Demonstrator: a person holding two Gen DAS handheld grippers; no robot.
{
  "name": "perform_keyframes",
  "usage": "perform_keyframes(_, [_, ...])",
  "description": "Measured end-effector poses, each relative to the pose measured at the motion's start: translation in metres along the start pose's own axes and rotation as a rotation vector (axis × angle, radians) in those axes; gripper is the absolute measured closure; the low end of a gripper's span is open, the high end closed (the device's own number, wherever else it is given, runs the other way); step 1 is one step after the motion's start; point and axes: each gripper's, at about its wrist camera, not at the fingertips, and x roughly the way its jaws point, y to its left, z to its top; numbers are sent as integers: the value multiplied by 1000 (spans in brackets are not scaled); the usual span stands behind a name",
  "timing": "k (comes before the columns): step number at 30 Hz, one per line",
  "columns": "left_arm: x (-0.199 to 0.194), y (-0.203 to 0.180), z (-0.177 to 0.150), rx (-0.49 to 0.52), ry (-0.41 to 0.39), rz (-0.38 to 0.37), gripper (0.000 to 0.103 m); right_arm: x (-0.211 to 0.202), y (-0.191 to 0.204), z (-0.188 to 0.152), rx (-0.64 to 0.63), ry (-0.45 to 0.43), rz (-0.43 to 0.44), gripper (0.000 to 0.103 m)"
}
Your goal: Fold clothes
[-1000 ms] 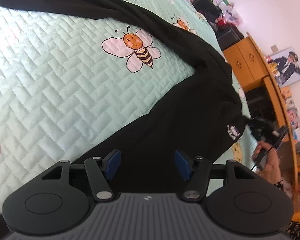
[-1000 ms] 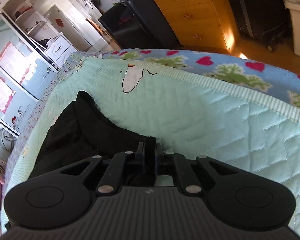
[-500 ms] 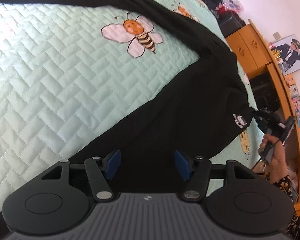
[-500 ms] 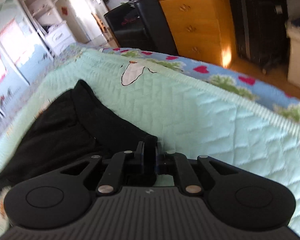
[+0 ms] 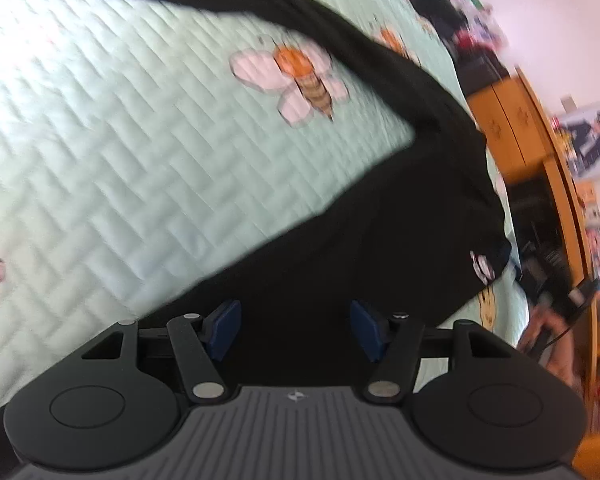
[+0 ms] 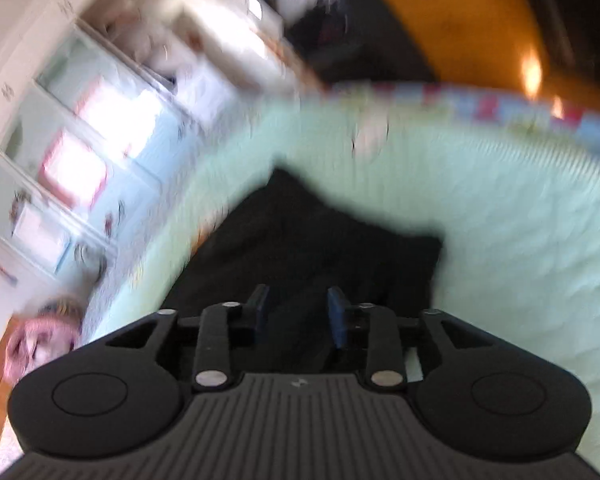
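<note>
A black garment (image 5: 400,216) lies spread on a mint quilted bedspread (image 5: 140,160), one long sleeve running up to the far left. My left gripper (image 5: 295,330) hovers over its near part, open, blue pads apart with nothing pinched. In the right wrist view, which is blurred, the same black garment (image 6: 320,240) lies under my right gripper (image 6: 298,312); its jaws are opening and the pads (image 6: 337,312) stand clear of the cloth. A hand with the right gripper (image 5: 556,312) shows at the bed's right edge in the left wrist view.
A bee print (image 5: 296,76) marks the quilt beyond the garment. Orange wooden drawers (image 5: 508,128) and dark luggage stand past the bed's right side. White and pale blue cabinets (image 6: 100,128) line the far wall. A blue patterned blanket edge (image 6: 540,116) borders the quilt.
My right gripper was shut on a fold of the black garment; its pads have now parted and the cloth lies flat. The right view swung left. The left gripper stayed open.
</note>
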Motion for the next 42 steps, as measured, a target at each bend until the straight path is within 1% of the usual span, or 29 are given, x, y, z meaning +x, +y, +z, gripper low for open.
perform_keyframes(1, [-9,0,0,-2,-28,6,40,7,-5,-4,-13,15,-77,86])
perform_keyframes(2, [-19,0,1,-3,-56,1,40,8,-9,-8,-25,5,-128,99])
perform_keyframes(3, [-31,1,1,-8,-88,-10,40,3,-11,-12,-25,-22,-150,103])
perform_keyframes(4, [-44,3,0,-15,-121,-19,40,-3,-12,-16,-18,-49,-170,99])
perform_keyframes(7, [-79,12,-3,-56,-208,-22,40,-27,-11,-33,21,-110,-188,97])
perform_keyframes(8, [-88,18,-4,-79,-227,-15,39,-35,-9,-40,27,-120,-183,85])
perform_keyframes(9, [-97,24,-7,-104,-243,-7,39,-43,-5,-46,21,-123,-165,67])
perform_keyframes(11, [-114,36,-14,-147,-271,13,39,-54,10,-62,-31,-107,-114,58])
perform_keyframes(14, [-136,51,-29,-165,-300,72,39,-63,33,-86,-104,-52,-30,56])
perform_keyframes(15, [-143,55,-35,-157,-303,101,39,-64,40,-94,-121,-23,-3,53])
perform_keyframes(16, [-149,57,-40,-145,-305,130,39,-64,48,-101,-136,9,16,50])
perform_keyframes(19, [-167,66,-58,-110,-320,203,38,-63,70,-120,-171,86,48,50])
perform_keyframes(22, [-182,84,-77,-95,-346,246,37,-65,90,-135,-183,139,101,47])
perform_keyframes(24, [-188,89,-88,-40,-367,291,37,-64,105,-147,-214,174,118,45])
perform_keyframes(26, [-188,89,-98,65,-371,333,37,-63,118,-159,-248,207,125,45])
perform_keyframes(27, [-186,88,-103,112,-359,334,37,-64,123,-164,-257,221,123,44])
perform_keyframes(29, [-183,88,-108,182,-337,298,37,-65,132,-171,-252,243,119,44])
perform_keyframes(31, [-181,89,-112,218,-338,283,37,-69,137,-178,-246,258,110,44])
perform_keyframes(33, [-181,96,-114,207,-352,287,37,-74,142,-182,-258,259,97,44])
perform_keyframes(36, [-187,117,-117,116,-389,253,37,-85,144,-188,-276,258,75,44])
perform_keyframes(38, [-191,133,-120,61,-420,244,37,-89,145,-190,-274,261,60,43])
perform_keyframes(40, [-190,144,-122,63,-430,266,37,-87,145,-192,-257,272,47,43])
perform_keyframes(42, [-184,149,-120,114,-407,282,37,-85,145,-195,-242,288,31,43])
